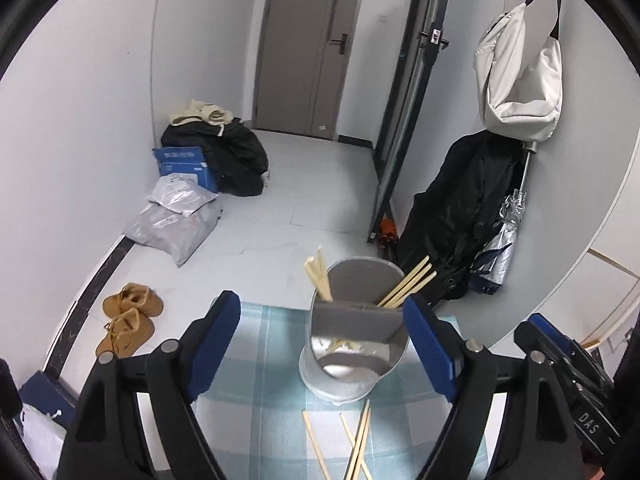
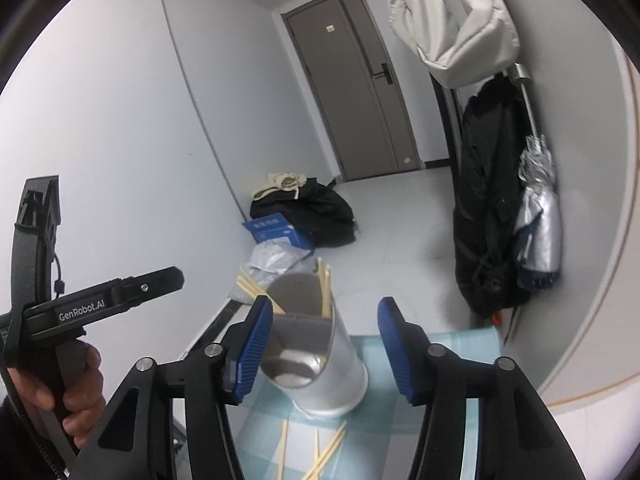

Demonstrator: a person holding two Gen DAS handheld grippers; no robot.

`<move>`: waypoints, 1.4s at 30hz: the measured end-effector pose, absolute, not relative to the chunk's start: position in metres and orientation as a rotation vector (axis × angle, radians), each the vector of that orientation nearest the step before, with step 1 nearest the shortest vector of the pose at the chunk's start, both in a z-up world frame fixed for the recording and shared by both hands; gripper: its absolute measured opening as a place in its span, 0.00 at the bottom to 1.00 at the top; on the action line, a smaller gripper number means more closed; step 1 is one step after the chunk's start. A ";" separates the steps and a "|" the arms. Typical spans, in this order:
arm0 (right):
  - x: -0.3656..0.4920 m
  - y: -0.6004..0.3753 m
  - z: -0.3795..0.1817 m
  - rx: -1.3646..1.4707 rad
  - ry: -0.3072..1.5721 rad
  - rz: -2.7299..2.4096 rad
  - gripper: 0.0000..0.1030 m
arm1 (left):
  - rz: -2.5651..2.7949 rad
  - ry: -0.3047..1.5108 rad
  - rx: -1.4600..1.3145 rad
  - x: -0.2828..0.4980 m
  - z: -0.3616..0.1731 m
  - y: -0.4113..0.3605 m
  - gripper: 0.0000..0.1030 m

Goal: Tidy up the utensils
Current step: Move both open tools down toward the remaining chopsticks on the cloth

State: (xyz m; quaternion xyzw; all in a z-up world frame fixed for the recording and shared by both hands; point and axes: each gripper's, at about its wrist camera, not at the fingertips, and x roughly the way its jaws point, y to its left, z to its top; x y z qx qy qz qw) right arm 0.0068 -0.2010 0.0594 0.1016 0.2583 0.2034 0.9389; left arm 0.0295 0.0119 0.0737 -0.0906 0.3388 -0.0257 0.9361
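Both grippers are spread wide and hold nothing: the left gripper (image 1: 322,340) and right gripper (image 2: 322,350) each straddle the metal holder (image 1: 352,344) without touching it. Chopsticks (image 1: 406,284) lean in the holder's two rear compartments; the front compartment looks empty. Loose chopsticks (image 1: 356,444) lie on the checked cloth (image 1: 264,400) before it, near the table's far edge.

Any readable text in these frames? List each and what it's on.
"GenRobot.AI": on the black body of the left hand-held gripper, seen from the right wrist view.
"DAS": on the black body of the right hand-held gripper, seen from the left wrist view.
Blue box by the wall: white print, too blurred to read.
Grey parcel bags: labels too small to read.
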 end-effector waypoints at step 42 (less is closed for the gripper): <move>0.011 -0.165 -0.090 0.083 1.032 0.352 0.64 | 0.114 0.720 -0.219 0.007 -0.027 0.042 0.94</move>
